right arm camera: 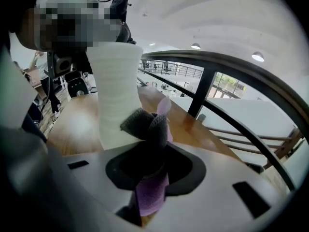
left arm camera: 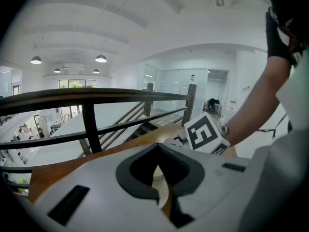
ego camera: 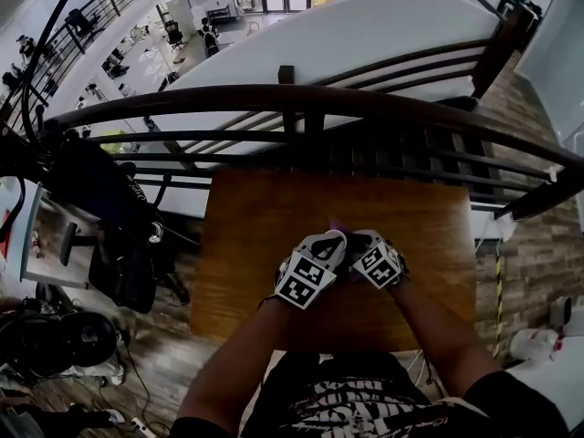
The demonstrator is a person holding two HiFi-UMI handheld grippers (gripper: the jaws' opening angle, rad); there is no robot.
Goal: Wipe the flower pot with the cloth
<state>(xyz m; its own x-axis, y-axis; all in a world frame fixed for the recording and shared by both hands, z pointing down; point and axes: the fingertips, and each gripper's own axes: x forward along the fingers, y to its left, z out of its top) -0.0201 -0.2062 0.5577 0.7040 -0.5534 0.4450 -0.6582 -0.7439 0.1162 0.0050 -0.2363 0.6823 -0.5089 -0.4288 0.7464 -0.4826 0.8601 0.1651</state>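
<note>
two grippers meet over the middle of the wooden counter (ego camera: 246, 235) in the head view, their marker cubes side by side and a dark railing (ego camera: 301, 99) curving across the frame above them.

in the right gripper view, the right gripper (right arm camera: 147, 124) has its jaws pinched together on the purple cloth (right arm camera: 152, 197). one corner of the cloth pokes up past the grey jaw tips, and the rest hangs down through the dark opening at the bottom centre of the frame. the white ribbed flower pot (right arm camera: 116, 95) stands upright on the counter in the left centre of that frame, just beyond the jaws and a little to their left. the jaw tips and the pinched cloth lie against the lower right part of its wall.

in the left gripper view, the left gripper (left arm camera: 155, 170) shows only a dark opening at the bottom centre, with a pale curved surface (left arm camera: 157, 180) inside it. whether its jaws press on that surface cannot be told. the right gripper's marker cube (left arm camera: 205, 132) sits just right of centre, with the person's forearm (left arm camera: 260, 100) rising to the upper right.
</note>
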